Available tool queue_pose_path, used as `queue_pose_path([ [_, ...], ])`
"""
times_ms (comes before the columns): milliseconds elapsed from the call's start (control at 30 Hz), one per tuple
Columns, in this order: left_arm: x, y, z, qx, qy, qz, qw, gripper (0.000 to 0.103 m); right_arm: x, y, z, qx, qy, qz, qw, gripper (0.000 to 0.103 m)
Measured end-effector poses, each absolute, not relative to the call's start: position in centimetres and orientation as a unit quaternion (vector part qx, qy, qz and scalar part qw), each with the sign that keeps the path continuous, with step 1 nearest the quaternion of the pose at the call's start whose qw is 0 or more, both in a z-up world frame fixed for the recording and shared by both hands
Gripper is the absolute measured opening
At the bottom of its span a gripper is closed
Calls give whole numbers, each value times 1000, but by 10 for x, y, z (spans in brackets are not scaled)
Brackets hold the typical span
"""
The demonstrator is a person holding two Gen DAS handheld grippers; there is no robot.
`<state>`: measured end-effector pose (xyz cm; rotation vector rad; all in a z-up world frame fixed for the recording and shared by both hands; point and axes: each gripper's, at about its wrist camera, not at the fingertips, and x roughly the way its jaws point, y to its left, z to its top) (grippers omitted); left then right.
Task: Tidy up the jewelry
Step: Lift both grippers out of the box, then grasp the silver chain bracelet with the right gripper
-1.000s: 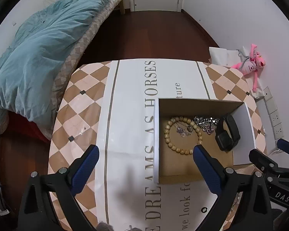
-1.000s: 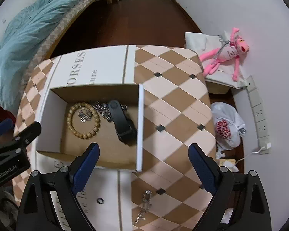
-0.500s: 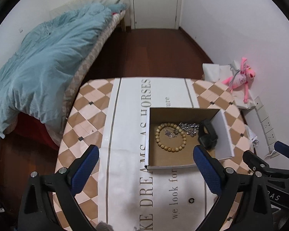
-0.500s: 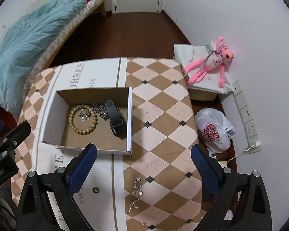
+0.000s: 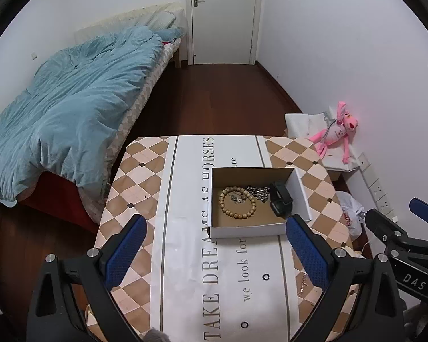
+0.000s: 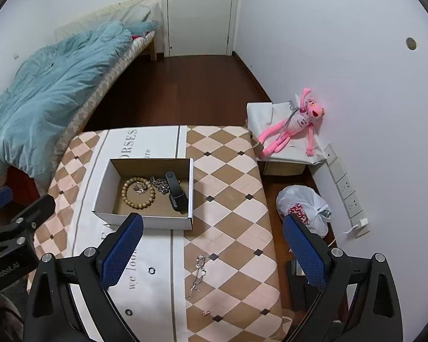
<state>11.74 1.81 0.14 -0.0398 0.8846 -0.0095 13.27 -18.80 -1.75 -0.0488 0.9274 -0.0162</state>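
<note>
An open cardboard box (image 5: 214, 199) (image 6: 105, 188) sits on the table and holds a wooden bead bracelet (image 5: 237, 203) (image 6: 139, 193), a silver chain (image 5: 259, 192) (image 6: 158, 184) and a black watch (image 5: 281, 203) (image 6: 176, 194). A silver bracelet (image 6: 197, 273) lies loose on the cloth near the front, with a black ring (image 5: 265, 277) (image 6: 151, 270) left of it, another ring (image 5: 244, 325) (image 6: 128, 312) nearer the edge and a small earring (image 6: 205, 312). My left gripper (image 5: 215, 252) and right gripper (image 6: 212, 252) hang open and empty, high above the table's near side.
The table wears a checked cloth (image 6: 231, 199) with a white lettered runner. A bed with a blue duvet (image 5: 65, 114) stands at left. At right are a pink plush toy (image 6: 291, 126), a plastic bag (image 6: 302, 208) on the floor and wall sockets (image 6: 348, 188).
Both grippers have risen and pulled back from the box, so the whole table and room now show. The jewelry in the box has not moved.
</note>
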Motion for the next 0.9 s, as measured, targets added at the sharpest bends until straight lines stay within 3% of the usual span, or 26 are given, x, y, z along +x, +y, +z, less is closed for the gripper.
queue_pose_path([
  [267, 103, 22, -2, -16, 428, 30, 903, 100, 116, -196, -27, 6, 453, 6, 891, 100],
  [600, 88, 29, -102, -2, 503, 69, 861, 100, 111, -221, -157, 48, 555, -1, 831, 99],
  [733, 82, 33, -137, 5, 533, 84, 842, 100, 113, -215, -196, 46, 572, 2, 819, 79],
  [900, 77, 35, -158, 18, 548, 100, 830, 100, 120, -197, -223, 17, 578, 6, 816, 73],
])
